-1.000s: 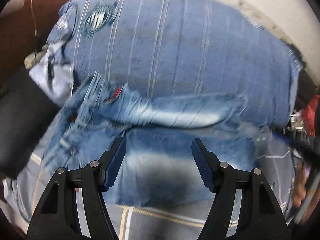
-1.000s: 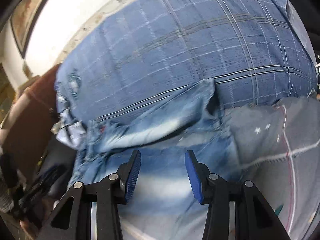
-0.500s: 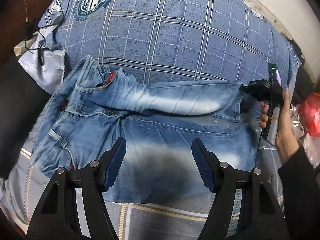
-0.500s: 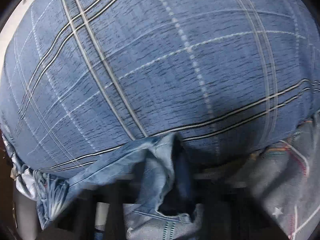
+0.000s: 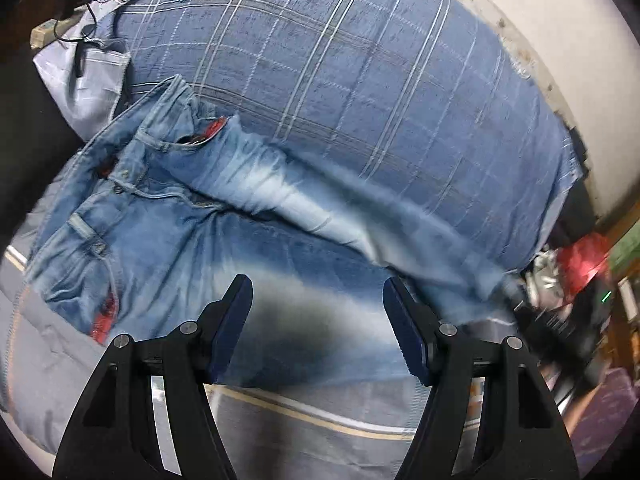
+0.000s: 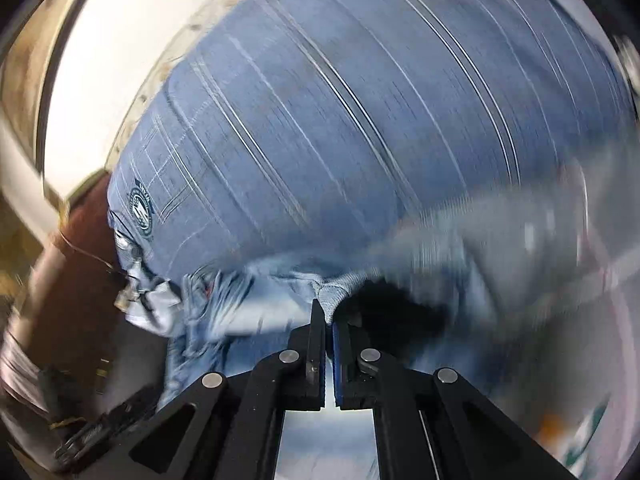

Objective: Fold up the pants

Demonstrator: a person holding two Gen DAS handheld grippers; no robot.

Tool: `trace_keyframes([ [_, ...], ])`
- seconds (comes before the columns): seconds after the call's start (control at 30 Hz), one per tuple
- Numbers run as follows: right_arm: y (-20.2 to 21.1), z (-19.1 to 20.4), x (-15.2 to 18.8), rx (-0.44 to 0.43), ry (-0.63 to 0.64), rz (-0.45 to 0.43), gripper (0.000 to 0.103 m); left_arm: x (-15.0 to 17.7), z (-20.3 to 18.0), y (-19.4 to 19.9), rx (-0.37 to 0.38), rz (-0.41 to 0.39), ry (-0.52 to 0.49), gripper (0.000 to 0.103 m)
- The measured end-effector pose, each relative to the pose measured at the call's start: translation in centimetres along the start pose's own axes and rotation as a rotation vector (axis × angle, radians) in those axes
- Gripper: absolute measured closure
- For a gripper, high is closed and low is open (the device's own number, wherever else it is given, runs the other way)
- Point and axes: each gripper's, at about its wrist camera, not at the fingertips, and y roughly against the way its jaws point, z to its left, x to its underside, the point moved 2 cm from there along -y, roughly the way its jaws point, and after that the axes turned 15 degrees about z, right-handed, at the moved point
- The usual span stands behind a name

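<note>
Bed with a blue plaid cover (image 5: 360,92) beneath a pale wall, grey bedding at the near edge; right gripper (image 6: 327,322) with jaws pressed together, having just been closing, a small tuck of denim hem pinched at the very tips; left gripper (image 5: 317,312) with jaws spread wide and empty, poised above the near leg of the jeans (image 5: 248,248); the jeans lie face up across the bed, waistband toward the left of the left wrist view, far leg running out toward the right edge; risks, as judged: the bite at the right tips is shallow, so a quick lift may strip the hem free; if only one layer is caught, the leg may open or twist instead of folding over; a fast swing may drag the whole garment across the cover, nothing pinning the waistband; hard to make out: the right wrist view is heavily smeared, so the number of layers gripped cannot be told; the far hem in the left wrist view is blurred; the clutter at the right margin is indistinct
</note>
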Motion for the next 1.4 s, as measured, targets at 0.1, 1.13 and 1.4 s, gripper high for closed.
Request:
trace_keyframes([
  [0.1, -0.5, -1.0, 1.4, 0.023, 0.004, 0.024, 0.101, -1.6, -1.0, -0.8, 0.014, 0.031, 0.003, 0.035],
  [1.13, 2.5, -2.5, 0.0, -0.097, 0.124, -0.073, 0.101, -4.6, -2.0, -4.1, 0.217, -0.035, 0.299, 0.099],
  [1.4, 1.1, -6.3, 5.4, -0.102, -0.103, 0.085, 0.079, 2.6, 2.6, -7.1, 0.286, 0.107, 0.381, 0.099],
])
